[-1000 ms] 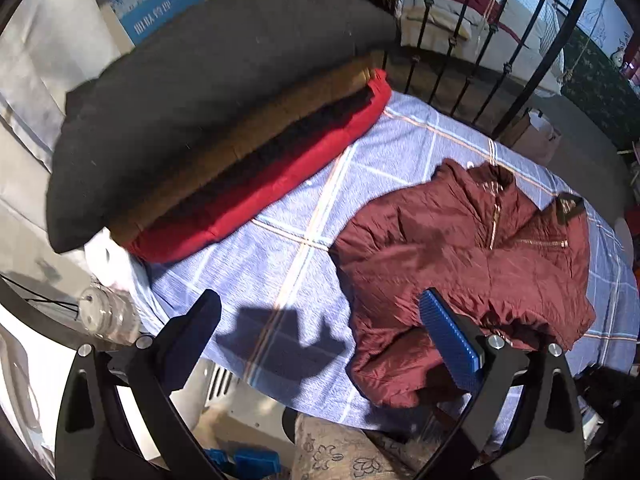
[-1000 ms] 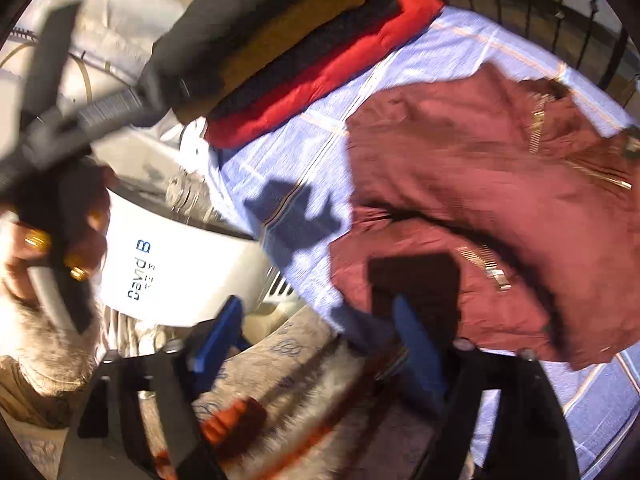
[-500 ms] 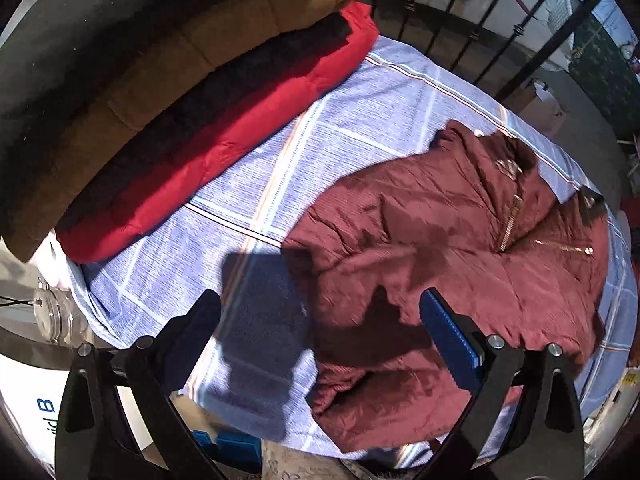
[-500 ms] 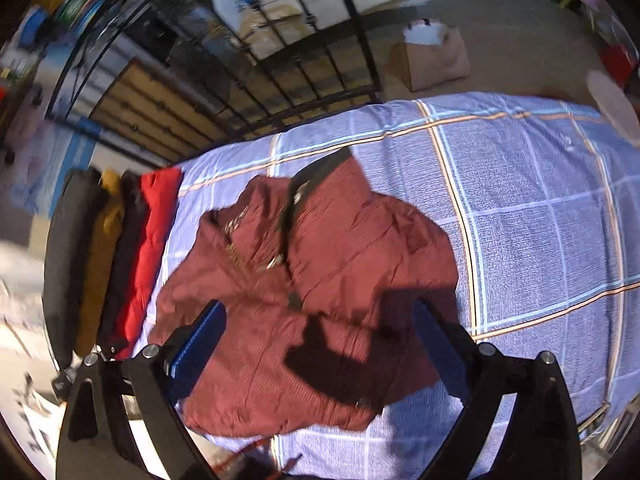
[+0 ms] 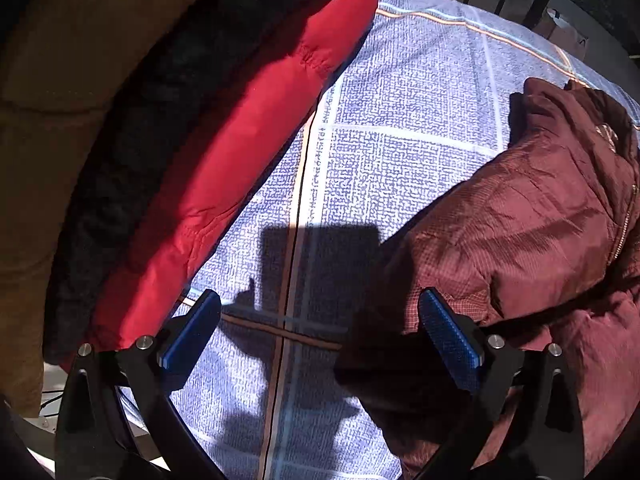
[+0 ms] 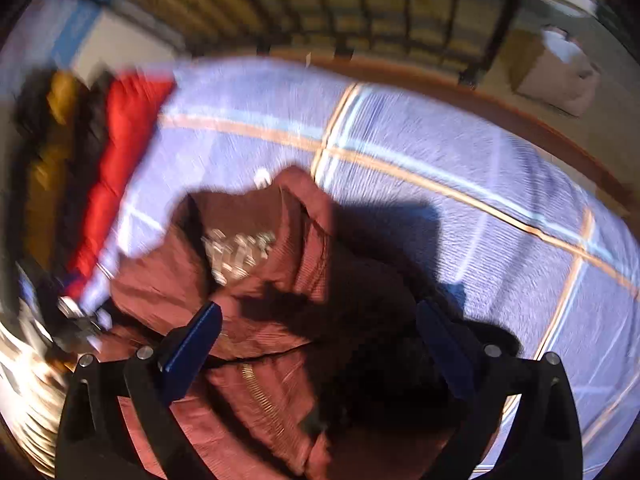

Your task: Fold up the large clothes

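A maroon zip jacket [image 5: 528, 232] lies crumpled on a blue checked sheet [image 5: 400, 92]. My left gripper [image 5: 320, 328] is open and empty, low over the sheet, with its right finger at the jacket's left edge. In the blurred right wrist view the jacket [image 6: 256, 248] lies right under my right gripper [image 6: 320, 332], which is open and empty above its collar and gold zip. The sheet [image 6: 480, 152] stretches beyond it.
A stack of folded coats, red [image 5: 248, 132], black [image 5: 160, 120] and brown [image 5: 72, 60], lies along the sheet's left side; it also shows in the right wrist view [image 6: 116, 148]. Black metal railing [image 6: 404, 16] and a cardboard box [image 6: 560, 68] stand beyond the far edge.
Both grippers have dropped closer to the sheet and jacket. The left one has moved toward the jacket's left edge; the right one has swung over the collar. Both have stayed open.
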Tool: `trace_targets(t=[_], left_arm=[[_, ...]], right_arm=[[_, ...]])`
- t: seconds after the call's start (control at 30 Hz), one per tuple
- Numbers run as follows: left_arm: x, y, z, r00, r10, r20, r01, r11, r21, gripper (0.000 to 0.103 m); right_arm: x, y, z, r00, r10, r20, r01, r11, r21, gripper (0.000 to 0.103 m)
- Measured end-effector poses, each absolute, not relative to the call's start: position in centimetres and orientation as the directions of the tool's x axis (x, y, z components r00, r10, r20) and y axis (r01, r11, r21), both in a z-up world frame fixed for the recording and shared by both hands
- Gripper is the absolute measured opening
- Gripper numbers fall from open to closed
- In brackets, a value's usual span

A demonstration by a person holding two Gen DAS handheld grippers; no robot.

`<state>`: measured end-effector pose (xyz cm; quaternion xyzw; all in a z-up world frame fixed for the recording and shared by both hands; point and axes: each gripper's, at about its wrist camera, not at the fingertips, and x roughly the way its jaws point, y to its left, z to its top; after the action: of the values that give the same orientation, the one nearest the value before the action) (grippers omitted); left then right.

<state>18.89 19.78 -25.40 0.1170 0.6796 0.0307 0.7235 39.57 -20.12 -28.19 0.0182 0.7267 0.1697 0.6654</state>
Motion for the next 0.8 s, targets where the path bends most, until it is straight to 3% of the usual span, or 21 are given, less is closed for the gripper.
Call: trace_targets(t=[0.1, 0.17, 0.2, 0.23, 0.27, 0.3, 0.33, 0.4, 0.43, 0.57, 0.7, 0.8], left_arm=[[19.8, 18.9, -26.8, 0.035, 0.168, -0.985, 0.171, 0.970, 0.172, 0.098], [19.8, 17.7, -28.2, 0.005, 0.182, -0.983, 0.237, 0.955, 0.178, 0.098], [19.7, 17.2, -28.9, -0.005, 0.183, -0.983, 0.262, 0.949, 0.175, 0.098], [19.5, 16.8, -29.3, -0.015, 0.179, -0.984, 0.265, 0.949, 0.168, 0.096], [19.4, 16.6, -29.4, -0.022, 0.161, -0.987, 0.250, 0.957, 0.150, 0.093], [19.3, 16.3, -29.4, -0.027, 0.134, -0.991, 0.232, 0.965, 0.124, 0.081], [19.1, 16.0, -29.2, -0.025, 0.116, -0.993, 0.216, 0.970, 0.108, 0.069], [18.1, 15.1, -28.9, 0.005, 0.140, -0.990, 0.208, 0.968, 0.138, 0.056], [17.4, 14.4, -28.8, -0.006, 0.116, -0.993, 0.228, 0.967, 0.112, 0.034], [15.1, 11.3, -25.8, 0.085, 0.147, -0.985, 0.352, 0.921, 0.168, 0.018], [15.4, 10.2, -17.9, 0.226, 0.018, -0.974, 0.309, 0.947, 0.089, 0.008], [15.7, 8.5, -9.5, 0.390, -0.089, -0.917, 0.303, 0.952, 0.037, 0.006]], right_arm=[[40.1, -16.4, -32.3, -0.152, 0.042, -0.988, -0.381, 0.920, 0.098, 0.097], [39.1, -15.5, -34.8, -0.210, -0.024, -0.977, -0.408, 0.911, 0.065, 0.097], [38.5, -15.2, -36.2, -0.252, -0.062, -0.966, -0.415, 0.908, 0.050, 0.091], [38.1, -15.1, -36.6, -0.263, -0.052, -0.964, -0.407, 0.911, 0.062, 0.069], [37.6, -15.2, -36.4, -0.270, 0.004, -0.963, -0.366, 0.925, 0.106, 0.056], [37.3, -15.2, -35.8, -0.247, 0.023, -0.969, -0.355, 0.928, 0.113, 0.030], [36.6, -15.3, -34.4, -0.178, 0.041, -0.983, -0.354, 0.929, 0.103, 0.017], [34.5, -16.7, -31.2, -0.041, 0.135, -0.990, -0.302, 0.943, 0.141, 0.012], [33.4, -17.7, -29.8, 0.012, 0.187, -0.982, -0.257, 0.950, 0.178, 0.011], [28.3, -21.7, -23.1, 0.173, 0.365, -0.915, -0.095, 0.931, 0.353, 0.010], [23.3, -25.5, -14.6, 0.350, 0.411, -0.842, -0.005, 0.899, 0.437, 0.010], [20.3, -28.8, -7.9, 0.492, 0.401, -0.772, 0.002, 0.887, 0.462, 0.010]])
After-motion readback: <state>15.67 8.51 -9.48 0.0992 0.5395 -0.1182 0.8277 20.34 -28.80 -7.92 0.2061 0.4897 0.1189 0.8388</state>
